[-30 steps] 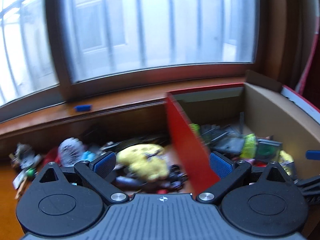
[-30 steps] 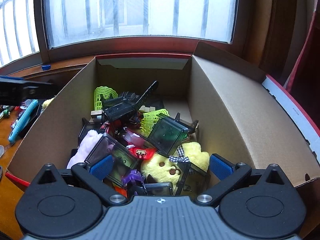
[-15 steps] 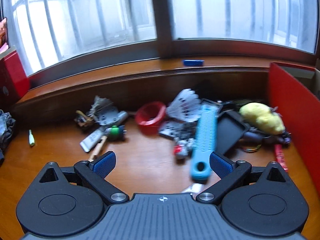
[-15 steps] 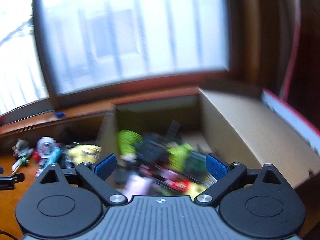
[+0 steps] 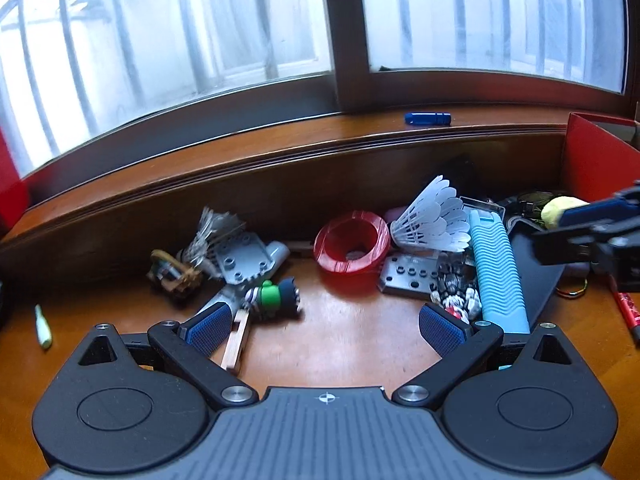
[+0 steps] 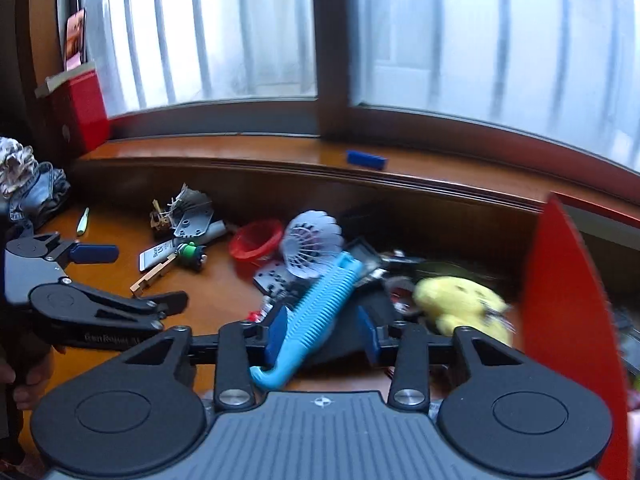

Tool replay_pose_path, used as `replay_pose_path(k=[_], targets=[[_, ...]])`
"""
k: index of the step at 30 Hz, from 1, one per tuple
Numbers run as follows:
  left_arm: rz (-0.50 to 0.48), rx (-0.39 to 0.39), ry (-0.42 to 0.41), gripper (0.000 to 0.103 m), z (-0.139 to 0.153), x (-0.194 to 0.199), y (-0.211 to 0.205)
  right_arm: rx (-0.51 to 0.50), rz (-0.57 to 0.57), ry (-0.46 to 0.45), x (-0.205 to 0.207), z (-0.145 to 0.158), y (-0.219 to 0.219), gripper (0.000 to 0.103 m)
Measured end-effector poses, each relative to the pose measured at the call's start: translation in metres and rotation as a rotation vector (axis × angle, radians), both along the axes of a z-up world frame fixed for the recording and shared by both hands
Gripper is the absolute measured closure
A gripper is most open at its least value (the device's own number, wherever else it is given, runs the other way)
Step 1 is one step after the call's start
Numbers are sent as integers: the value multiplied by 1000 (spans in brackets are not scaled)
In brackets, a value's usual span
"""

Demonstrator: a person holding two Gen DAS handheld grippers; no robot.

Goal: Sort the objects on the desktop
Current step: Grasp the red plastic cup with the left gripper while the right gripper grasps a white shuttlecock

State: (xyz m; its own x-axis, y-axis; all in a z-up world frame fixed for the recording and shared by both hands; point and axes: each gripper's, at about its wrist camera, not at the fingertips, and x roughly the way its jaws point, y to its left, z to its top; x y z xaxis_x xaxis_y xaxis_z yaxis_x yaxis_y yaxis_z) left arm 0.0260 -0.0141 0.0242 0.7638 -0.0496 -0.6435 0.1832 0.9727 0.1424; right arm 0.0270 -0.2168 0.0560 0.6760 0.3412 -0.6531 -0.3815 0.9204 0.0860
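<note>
Left wrist: cluttered wooden desk (image 5: 352,344), barred window (image 5: 200,32).

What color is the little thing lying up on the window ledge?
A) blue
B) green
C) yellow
A: the small block lying alone on the wooden window ledge is blue, and it shows blue in the right wrist view too.

Pale daylight pours through the wide barred window (image 5: 492,16), its panes hazy and split by a dark upright frame post (image 5: 344,32). Below it runs a glossy brown wooden sill (image 5: 280,136), stepping down a dark moulded wooden ledge (image 6: 360,178) to the warm orange-brown wooden desktop (image 5: 344,332), which catches soft reflections.
</note>
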Motion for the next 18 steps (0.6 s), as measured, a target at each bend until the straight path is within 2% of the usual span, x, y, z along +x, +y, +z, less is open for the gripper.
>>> replay_pose_path(k=[4, 7, 9, 10, 11, 13, 18], targets=[[-30, -21, 7, 2, -10, 15, -1, 29, 25, 50, 38, -7, 23, 65], [-55, -18, 12, 2, -19, 24, -3, 11, 38, 75, 65, -16, 37, 69], [-65, -9, 12, 2, -24, 30, -3, -1, 42, 100, 80, -25, 45, 80], [-67, -3, 11, 2, -26, 33, -4, -4, 42, 113, 87, -30, 48, 91], [-69, 3, 9, 2, -27, 36, -4, -6, 42, 127, 93, -34, 51, 94], [-76, 13, -1, 2, -29, 42, -3, -8, 52, 144, 103, -42, 55, 95], [-105, 4, -29, 2, -28, 58, -3, -23, 60, 118, 104, -44, 57, 100]])
